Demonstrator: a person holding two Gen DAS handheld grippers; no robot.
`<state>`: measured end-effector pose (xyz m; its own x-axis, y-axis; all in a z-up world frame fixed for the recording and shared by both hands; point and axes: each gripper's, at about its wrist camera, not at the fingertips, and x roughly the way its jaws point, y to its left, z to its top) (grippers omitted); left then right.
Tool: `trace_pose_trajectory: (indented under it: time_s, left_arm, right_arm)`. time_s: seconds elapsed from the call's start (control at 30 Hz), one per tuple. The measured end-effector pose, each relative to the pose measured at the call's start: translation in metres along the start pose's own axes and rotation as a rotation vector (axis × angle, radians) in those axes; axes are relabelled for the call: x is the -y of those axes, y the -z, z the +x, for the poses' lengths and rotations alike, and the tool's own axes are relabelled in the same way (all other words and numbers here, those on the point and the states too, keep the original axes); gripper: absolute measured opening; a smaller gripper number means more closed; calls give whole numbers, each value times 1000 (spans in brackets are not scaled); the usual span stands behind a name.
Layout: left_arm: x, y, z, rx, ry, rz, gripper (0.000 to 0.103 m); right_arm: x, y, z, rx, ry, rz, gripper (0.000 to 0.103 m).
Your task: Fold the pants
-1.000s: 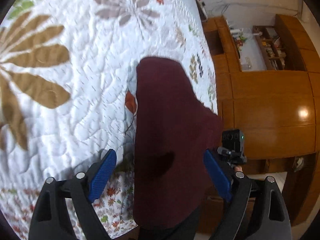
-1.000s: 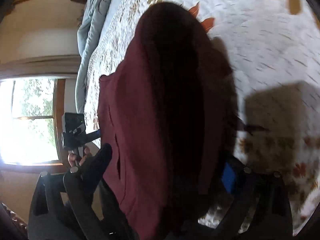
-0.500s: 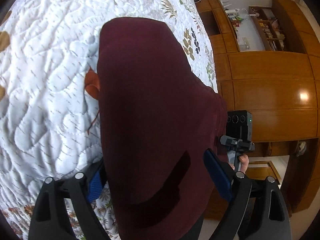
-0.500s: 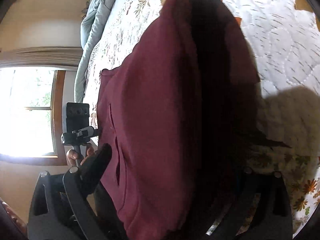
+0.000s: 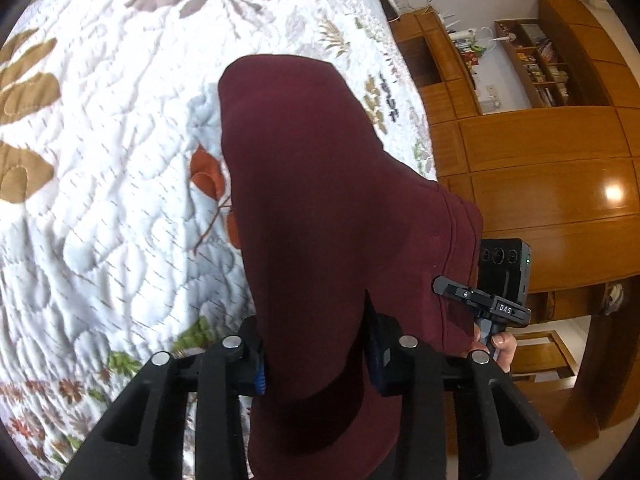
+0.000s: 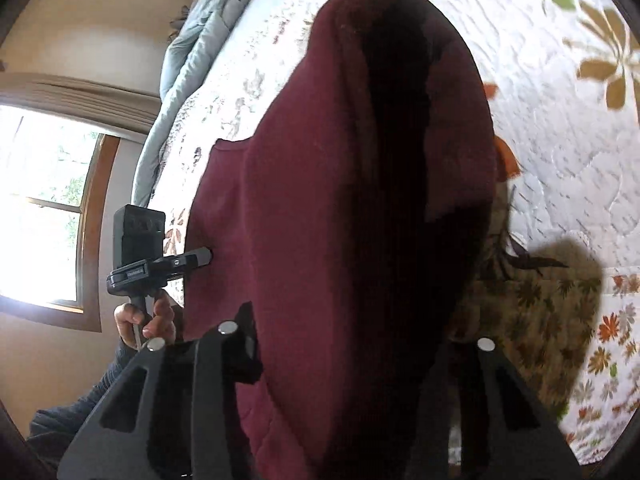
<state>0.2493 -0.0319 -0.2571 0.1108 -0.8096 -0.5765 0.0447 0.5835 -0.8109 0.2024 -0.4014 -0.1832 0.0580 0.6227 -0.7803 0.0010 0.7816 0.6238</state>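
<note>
Jaws of the left gripper [image 5: 316, 356] have just been closing and now pinch a narrow bunch of the maroon pants [image 5: 320, 200]; blue pads press the cloth from both sides at bottom centre of the left wrist view. Jaws of the right gripper [image 6: 352, 364] have also just been closing, w/ the pants [image 6: 360, 200] between them. Left finger sits against the cloth; the right finger is lost in shadow behind the fabric, so a full pinch can't be confirmed on that side, but the cloth fills the gap and hangs from it.

Pants: fill the centre of both views, stretching from the jaws up toward the top of each frame, draped over the bed. In the left wrist view the waistband edge w/ stitched lines shows at centre right. In the right wrist view a deep dark fold runs down the middle of the cloth.

Around them: white quilt [image 5: 120, 160] w/ brown, orange and green leaf print takes up the left and top of the left wrist view; in the right wrist view the quilt [image 6: 560, 140] fills the right side, w/ a grey-blue blanket [image 6: 192, 52] bunched at upper left.

Further out: wooden cabinets [image 5: 540, 200] and shelves at right of the left wrist view; the other gripper's camera and a hand [image 5: 500, 346] at lower right. Right wrist view: bright window [image 6: 40, 208] at left, a hand [image 6: 148, 320] on the other handle at lower left.
</note>
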Motion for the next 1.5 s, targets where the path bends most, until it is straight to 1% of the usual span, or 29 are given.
trace_pose_trajectory:
  time_s: [0.2,0.3,0.47,0.6,0.73,0.8,0.83,0.93,1.07,1.13,1.23,1.27,1.3,1.33,1.37,1.4,1.43,1.47,1.5]
  left_arm:
    - [10,-1,-23,39,17,17,35]
    - [9,-8,-47,72,13,24,35]
    - [-7,-39,-104,160,-34,30,35]
    - [-29,-76,-152,226,-84,16,35]
    - [-67,-115,-194,279,-129,-27,35]
    - [-86,-128,-206,293,-147,-52,35]
    - [-99,-135,-213,300,-162,-65,35]
    - [-133,-150,-222,300,-189,-109,35]
    - [-174,-158,-216,279,-201,-164,36]
    - [-186,-157,-210,276,-188,-169,36]
    - [-195,-149,-207,287,-164,-160,40]
    - [-200,-144,-210,289,-158,-160,41]
    - [-201,-142,-211,288,-152,-161,44]
    - [-202,-140,-215,289,-150,-164,48]
    - [-200,-137,-219,298,-153,-164,48]
    - [-204,-130,-230,320,-163,-159,51]
    - [-201,-124,-240,352,-182,-152,56]
    - [-195,-117,-255,411,-204,-140,57]
    - [-188,-111,-265,449,-213,-117,60]
  right_arm:
    - [-31,-9,2,4,9,-45,38]
    - [-45,-22,11,-1,-1,-66,38]
    - [-94,-69,48,8,-41,-122,38]
    - [-138,-126,101,1,-79,-139,38]
    - [-173,-176,156,-23,-96,-163,38]
    - [-188,-202,190,-43,-96,-176,38]
    - [-192,-209,201,-51,-95,-179,38]
    - [-205,-236,250,-87,-90,-178,38]
    - [-197,-250,291,-118,-72,-141,38]
    - [-186,-246,301,-123,-69,-111,39]
    - [-178,-239,311,-131,-64,-93,46]
    - [-179,-237,316,-135,-68,-87,53]
    - [-177,-236,317,-143,-67,-75,61]
    - [-177,-236,314,-141,-55,-74,65]
    - [-178,-232,306,-137,-40,-79,70]
    - [-180,-234,300,-127,-25,-84,71]
    - [-181,-238,284,-87,-2,-79,71]
    - [-170,-248,261,-53,14,-71,72]
    - [-174,-255,241,27,69,-71,69]
